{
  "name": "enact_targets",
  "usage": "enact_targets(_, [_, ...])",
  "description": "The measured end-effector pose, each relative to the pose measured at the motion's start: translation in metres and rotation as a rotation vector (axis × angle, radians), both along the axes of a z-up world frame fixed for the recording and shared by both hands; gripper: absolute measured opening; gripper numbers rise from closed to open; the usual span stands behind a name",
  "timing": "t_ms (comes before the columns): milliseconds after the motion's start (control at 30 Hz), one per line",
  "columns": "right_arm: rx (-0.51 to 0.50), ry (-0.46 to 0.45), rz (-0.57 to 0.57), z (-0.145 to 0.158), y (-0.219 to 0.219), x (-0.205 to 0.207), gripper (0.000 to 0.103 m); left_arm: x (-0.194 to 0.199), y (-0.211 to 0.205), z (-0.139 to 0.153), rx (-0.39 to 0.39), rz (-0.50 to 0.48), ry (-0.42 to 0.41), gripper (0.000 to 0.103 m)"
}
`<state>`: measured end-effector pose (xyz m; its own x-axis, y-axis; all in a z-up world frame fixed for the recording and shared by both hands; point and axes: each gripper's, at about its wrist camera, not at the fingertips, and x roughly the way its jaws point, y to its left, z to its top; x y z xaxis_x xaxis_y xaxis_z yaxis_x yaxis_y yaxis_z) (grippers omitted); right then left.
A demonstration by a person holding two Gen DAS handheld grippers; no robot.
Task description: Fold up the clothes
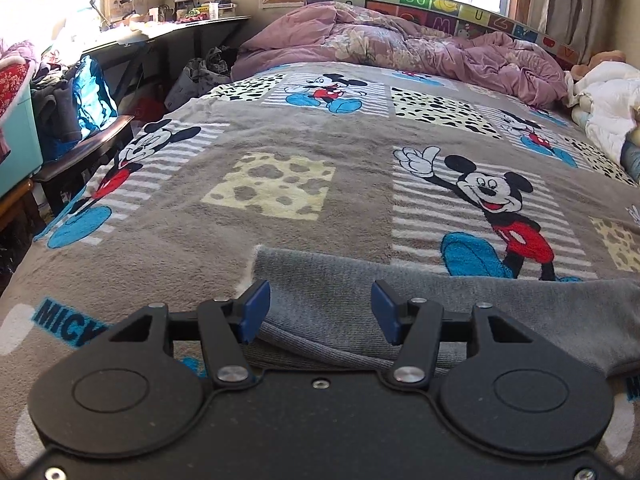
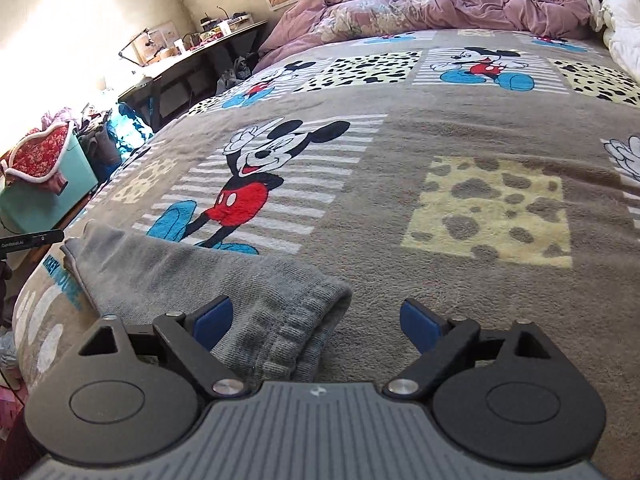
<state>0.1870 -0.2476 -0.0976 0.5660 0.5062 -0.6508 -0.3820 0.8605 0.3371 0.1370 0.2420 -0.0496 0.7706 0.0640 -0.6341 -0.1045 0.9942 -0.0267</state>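
A: Bedroom, bed covered by a grey cartoon-mouse blanket. Crumpled purple duvet at the top of both frames, cluttered desk upper left.

B: Garment?

A: Grey knit garment, looks like a folded sweater or sweatpants, I can't tell which. It lies flat on the blanket at the bottom of both views. In the right wrist view it runs from lower left toward bottom centre, ending in a ribbed cuff.

B: Grippers?

A: Left gripper is released, jaws apart, grey fabric showing between them but the blue pads aren't pressing it. Right gripper is also released, jaws wide. The cuff sits toward its left pad; only blanket shows by the right pad.

B: So nothing held?

A: No. Both hang just over the cloth.

B: Advice for the step?

A: My guess is a regrasp for the next fold. Shift the right gripper toward frame left so the cuff is centred between the pads, not off at one side. Pinch all layers at the edge, or the lower layer will drag. Have the left gripper take the far edge near the corner. Lift both together, keep the cloth taut, and avoid snagging the fuzzy blanket.
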Motion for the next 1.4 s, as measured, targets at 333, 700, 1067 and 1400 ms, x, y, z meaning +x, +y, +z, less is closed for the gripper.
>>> enact_targets(333, [0.06,0.087,0.103,-0.01,-0.002,0.03,0.062,0.012,0.007,-0.007,0.01,-0.016,0.034,0.055])
enact_targets(700, [0.036,0.003,0.21,0.003,0.002,0.023,0.039,0.055,0.032,-0.006,0.008,-0.035,0.125,0.055])
enact_targets(1067, [-0.011,-0.059,0.295,0.008,0.012,0.022,0.039,0.098,0.027,-0.008,0.174,-0.385,0.274,0.055])
enact_targets(1400, [0.019,-0.061,0.315,0.001,0.009,0.029,0.04,0.123,0.006,-0.01,0.194,-0.716,0.431,0.055])
